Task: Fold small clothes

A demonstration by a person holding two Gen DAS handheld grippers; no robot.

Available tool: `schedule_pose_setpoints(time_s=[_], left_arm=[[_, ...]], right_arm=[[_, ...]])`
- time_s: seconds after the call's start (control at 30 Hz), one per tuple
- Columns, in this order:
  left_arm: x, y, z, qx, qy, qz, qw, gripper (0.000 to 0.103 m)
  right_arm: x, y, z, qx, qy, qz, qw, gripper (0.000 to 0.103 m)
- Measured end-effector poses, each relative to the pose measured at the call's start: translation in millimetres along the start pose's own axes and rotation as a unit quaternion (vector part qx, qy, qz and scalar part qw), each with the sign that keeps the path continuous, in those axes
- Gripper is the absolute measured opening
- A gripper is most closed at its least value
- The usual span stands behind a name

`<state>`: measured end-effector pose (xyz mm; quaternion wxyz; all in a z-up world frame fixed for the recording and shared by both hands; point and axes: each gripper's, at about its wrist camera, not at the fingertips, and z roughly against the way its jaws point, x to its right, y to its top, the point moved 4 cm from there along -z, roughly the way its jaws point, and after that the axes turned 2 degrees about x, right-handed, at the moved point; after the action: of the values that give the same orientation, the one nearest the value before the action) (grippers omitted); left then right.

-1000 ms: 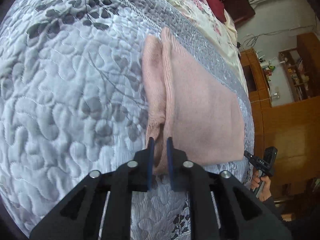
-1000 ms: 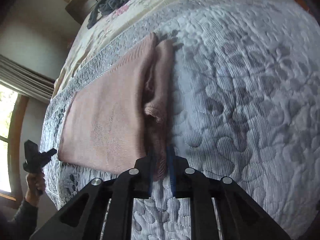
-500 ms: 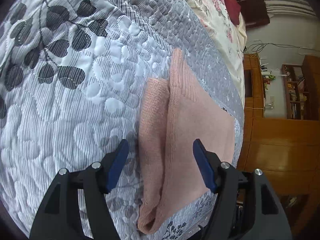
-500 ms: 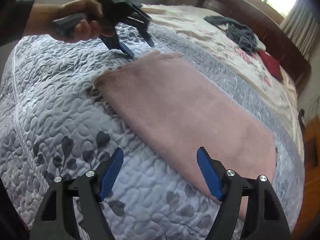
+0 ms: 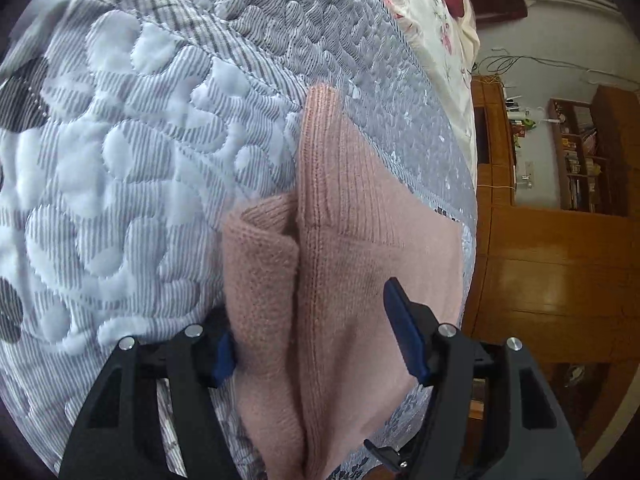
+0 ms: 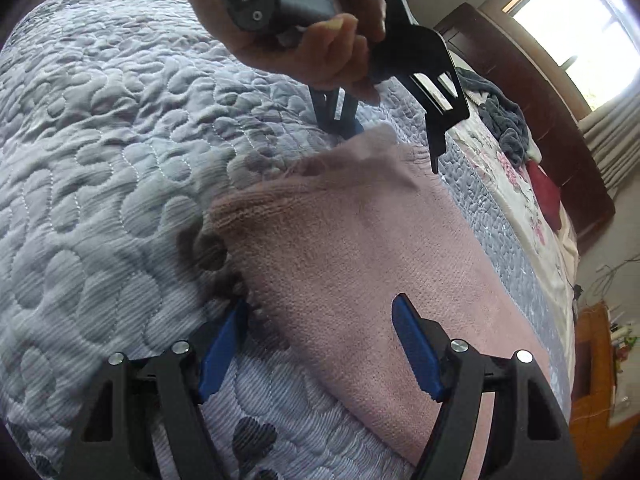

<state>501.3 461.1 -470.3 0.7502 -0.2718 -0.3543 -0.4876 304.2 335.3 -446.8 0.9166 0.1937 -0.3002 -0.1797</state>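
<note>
The pink knit garment (image 5: 360,264) lies folded on the grey quilted bedspread (image 5: 120,184). The left gripper (image 5: 316,344) is spread wide, its blue fingers (image 5: 404,338) straddling the garment's folded edge without clamping it (one pad sits on the quilt side, the other over the knit). The right gripper (image 6: 320,344) is likewise released, one finger beside the garment's corner, the other above the cloth. Beyond the right fingers, a hand (image 6: 320,40) holds the left gripper at the garment's far corner.
</note>
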Motion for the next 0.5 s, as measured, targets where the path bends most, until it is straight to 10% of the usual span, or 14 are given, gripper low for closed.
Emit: schedule_pose_setpoints(time_s=[0.17,0.5], left_arm=[[1,12,-11,-0.014,0.023,0.008,0.9996,0.043],[-2,24,-19,-0.042,0.036,0.010,0.9984,0.037]], right_arm=[[-3,22,-9,0.011,-0.008,-0.002,1.000,0.069],[1,39,-20,0.013,0.000,-0.038,0.999,0.046]])
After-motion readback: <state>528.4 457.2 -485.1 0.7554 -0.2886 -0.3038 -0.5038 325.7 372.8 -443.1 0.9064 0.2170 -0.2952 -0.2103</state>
